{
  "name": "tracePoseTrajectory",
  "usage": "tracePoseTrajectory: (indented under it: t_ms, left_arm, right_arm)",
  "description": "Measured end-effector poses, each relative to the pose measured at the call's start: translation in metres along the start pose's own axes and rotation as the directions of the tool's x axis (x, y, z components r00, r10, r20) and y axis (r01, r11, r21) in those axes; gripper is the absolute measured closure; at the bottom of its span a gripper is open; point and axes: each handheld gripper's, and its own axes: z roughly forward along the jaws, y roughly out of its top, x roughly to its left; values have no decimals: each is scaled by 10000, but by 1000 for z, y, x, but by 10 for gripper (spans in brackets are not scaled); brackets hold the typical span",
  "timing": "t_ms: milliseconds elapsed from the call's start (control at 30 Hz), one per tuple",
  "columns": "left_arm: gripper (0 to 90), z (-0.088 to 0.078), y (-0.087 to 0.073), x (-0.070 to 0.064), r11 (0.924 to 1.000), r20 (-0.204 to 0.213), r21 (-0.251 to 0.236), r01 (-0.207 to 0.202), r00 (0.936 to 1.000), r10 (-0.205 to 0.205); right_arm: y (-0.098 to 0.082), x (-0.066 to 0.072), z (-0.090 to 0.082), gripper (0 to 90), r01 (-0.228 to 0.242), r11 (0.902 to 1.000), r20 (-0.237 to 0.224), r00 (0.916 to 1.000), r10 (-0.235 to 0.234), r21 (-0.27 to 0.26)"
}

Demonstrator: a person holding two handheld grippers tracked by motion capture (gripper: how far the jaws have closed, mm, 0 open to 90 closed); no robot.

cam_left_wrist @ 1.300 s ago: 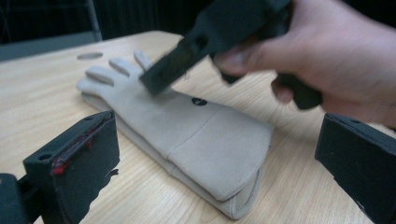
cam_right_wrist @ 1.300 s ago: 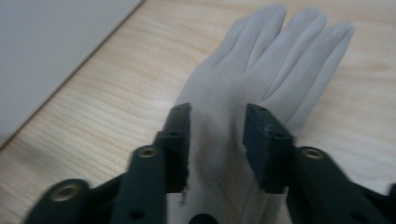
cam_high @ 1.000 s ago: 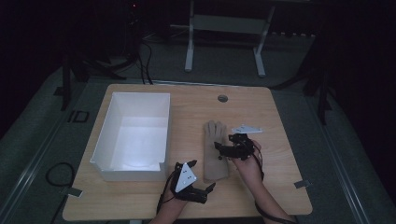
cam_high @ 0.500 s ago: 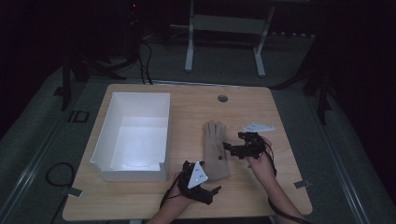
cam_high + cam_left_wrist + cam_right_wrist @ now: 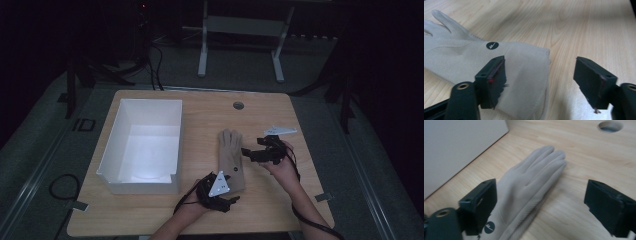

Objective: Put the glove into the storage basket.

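A beige glove [image 5: 231,157] lies flat on the wooden table [image 5: 200,110], fingers pointing away from me. My left gripper [image 5: 227,192] is at the glove's cuff. In the left gripper view the cuff [image 5: 474,55] lies between and under that gripper's [image 5: 541,62] jaws, which have just been closing but stand apart, not pressing it. My right gripper [image 5: 250,152] is at the glove's right edge, open. Its jaws opened a little further and straddle the glove's fingers [image 5: 531,182] in the right gripper [image 5: 542,186] view without touching them.
A white open box [image 5: 140,182] stands on the left half of the table, its wall [image 5: 461,145] close to the glove. A round cable hole [image 5: 238,105] is near the far edge. Bare wood lies right of the glove. Dark floor and metal stands surround the table.
My left gripper has slid right, up to the glove's cuff. My right gripper has drawn back a little to the right, off the middle of the glove.
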Motion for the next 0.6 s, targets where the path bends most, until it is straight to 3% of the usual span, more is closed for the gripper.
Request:
tracePoseTrajectory:
  t_ms: [67,100,167,300,433,600]
  left_arm:
    - [307,0,-1,2,10000,105,83,-27,9999,26]
    - [324,1,-1,3,9997,86,189,-123,9999,122]
    - [334,1,-2,4,9995,102,276,-139,9999,136]
    - [426,6,-4,5,9963,162,827,-240,9996,227]
    - [472,8,-3,7,9946,139,1025,-166,9998,152]
    - [538,11,-3,9,9907,116,1337,-266,9996,253]
  right_arm:
    - [0,-1,6,167,-120,9999,-212,9997,121,62]
    - [2,-1,11,233,-265,9996,-255,9993,267,100]
    - [3,-2,14,252,-403,9991,-315,9987,406,112]
    - [6,-2,30,356,-781,9966,-583,9951,794,246]
    - [4,-2,41,362,-961,9944,-568,9935,985,436]
    - [2,-3,57,360,-1142,9911,-210,9930,1159,684]
